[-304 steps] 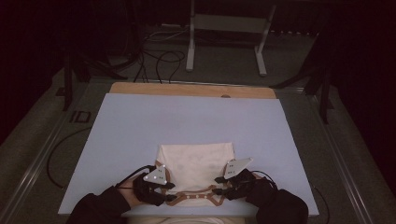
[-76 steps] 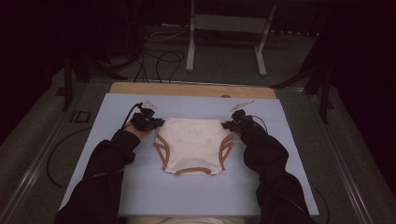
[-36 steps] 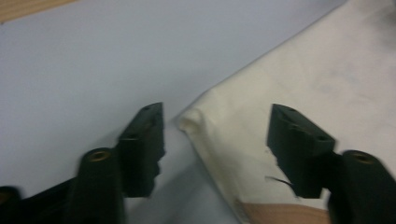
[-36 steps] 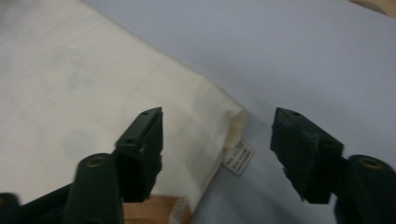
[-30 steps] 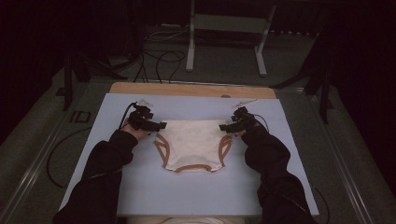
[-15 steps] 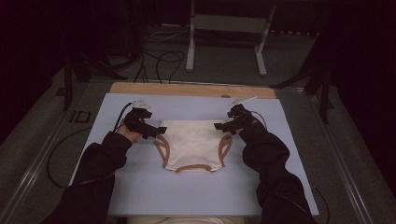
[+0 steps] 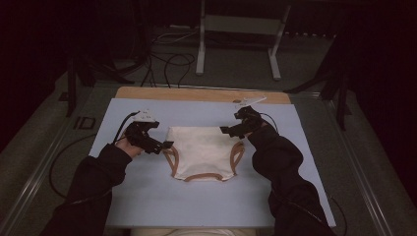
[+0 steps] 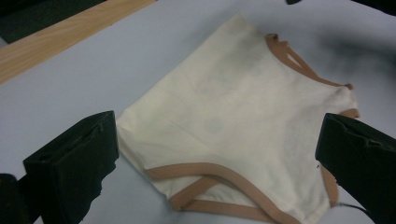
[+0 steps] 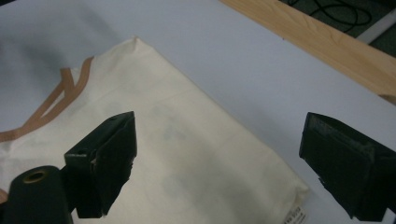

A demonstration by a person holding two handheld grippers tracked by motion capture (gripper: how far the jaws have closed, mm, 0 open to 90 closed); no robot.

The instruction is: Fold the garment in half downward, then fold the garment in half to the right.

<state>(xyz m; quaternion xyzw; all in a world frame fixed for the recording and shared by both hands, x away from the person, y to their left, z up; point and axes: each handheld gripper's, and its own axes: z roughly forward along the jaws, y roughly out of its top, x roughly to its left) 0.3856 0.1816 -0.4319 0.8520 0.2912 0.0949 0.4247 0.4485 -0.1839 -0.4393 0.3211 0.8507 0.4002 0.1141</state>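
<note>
A cream pair of underpants [image 7: 204,152] with tan trim lies flat in the middle of the pale blue table [image 7: 196,201]. My left gripper [image 7: 162,146] hovers just off its upper left corner. My right gripper [image 7: 228,129] hovers just off its upper right corner. Both have just been opening, and nothing is between either pair of jaws. In the left gripper view the garment [image 8: 243,121] spreads below my wide-set left gripper [image 8: 218,128]. The right gripper view has my right gripper [image 9: 219,123] above the waistband edge of the cloth [image 9: 177,154].
A wooden strip [image 7: 196,93] runs along the table's far edge. Beyond it stand a metal frame's legs [image 7: 236,44] and loose cables [image 7: 162,59] on the floor. A small label [image 9: 296,215] shows at the garment's corner.
Both grippers have lifted off the garment's top corners and drawn slightly away from it. The garment stays flat where it was.
</note>
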